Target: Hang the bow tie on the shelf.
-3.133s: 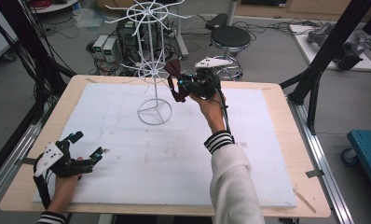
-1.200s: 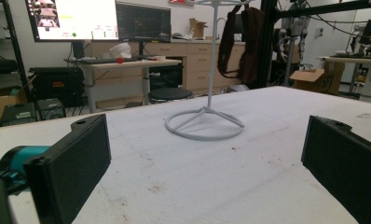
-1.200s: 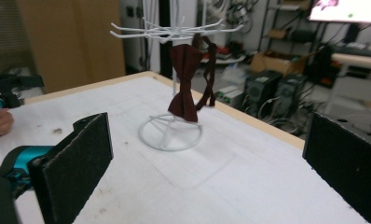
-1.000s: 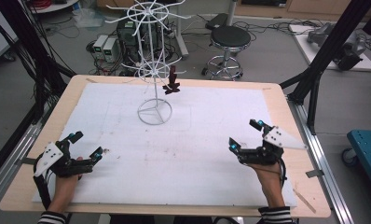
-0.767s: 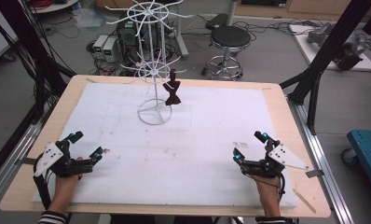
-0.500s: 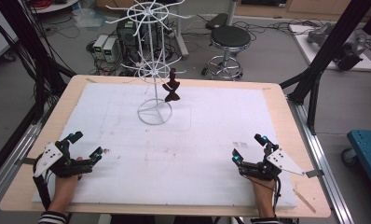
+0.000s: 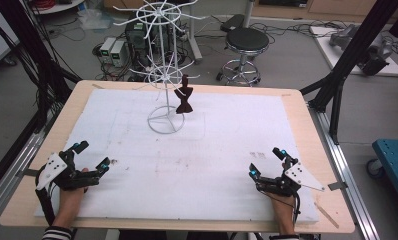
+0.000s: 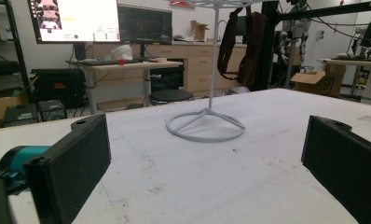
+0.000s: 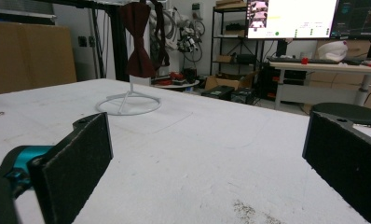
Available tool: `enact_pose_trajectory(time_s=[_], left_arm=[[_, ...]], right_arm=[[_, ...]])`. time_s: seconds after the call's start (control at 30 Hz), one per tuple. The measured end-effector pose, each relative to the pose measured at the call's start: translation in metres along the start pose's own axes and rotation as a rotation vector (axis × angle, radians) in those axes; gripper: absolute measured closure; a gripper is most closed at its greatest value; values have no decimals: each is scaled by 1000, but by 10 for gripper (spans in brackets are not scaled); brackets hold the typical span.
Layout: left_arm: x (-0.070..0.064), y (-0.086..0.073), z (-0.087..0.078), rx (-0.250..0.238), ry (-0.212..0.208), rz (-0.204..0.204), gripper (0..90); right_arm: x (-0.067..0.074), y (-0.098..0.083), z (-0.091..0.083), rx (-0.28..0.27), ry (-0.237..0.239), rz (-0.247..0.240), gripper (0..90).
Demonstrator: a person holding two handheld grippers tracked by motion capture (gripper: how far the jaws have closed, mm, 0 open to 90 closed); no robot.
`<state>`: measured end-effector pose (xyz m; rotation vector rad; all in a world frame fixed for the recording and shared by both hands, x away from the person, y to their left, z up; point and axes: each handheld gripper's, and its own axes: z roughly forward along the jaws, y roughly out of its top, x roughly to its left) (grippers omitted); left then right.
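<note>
A dark red bow tie (image 7: 183,97) hangs from a lower arm of the white wire rack (image 7: 163,75), which stands at the back of the white foam mat (image 7: 197,160). Seen along the right gripper's jaws, the bow tie (image 9: 138,39) dangles above the rack's ring base (image 9: 127,105). My left gripper (image 7: 92,156) rests open near the front left corner, nothing between its jaws. My right gripper (image 7: 267,161) rests open near the front right, also empty. In the left gripper view (image 8: 207,154) the ring base (image 8: 205,127) lies ahead.
The mat covers a wooden table (image 7: 307,125) with metal rails along its sides. Black frame posts (image 7: 347,60) rise at the back right and back left. A stool (image 7: 244,45) and boxes stand on the floor behind the table.
The right hand left the bow tie hanging on the rack and drew back to the front right of the mat, gripper open. The bow tie swung slightly. The left gripper stayed put.
</note>
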<state>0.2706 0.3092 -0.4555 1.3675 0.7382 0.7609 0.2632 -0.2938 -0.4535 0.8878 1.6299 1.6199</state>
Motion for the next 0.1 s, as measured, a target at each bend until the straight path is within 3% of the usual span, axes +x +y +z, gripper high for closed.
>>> enact_pose_trajectory(time_s=[0.1], left_arm=[[0, 0, 0, 1, 1, 4, 17]], right_arm=[[1, 0, 0, 0, -6, -4, 7]])
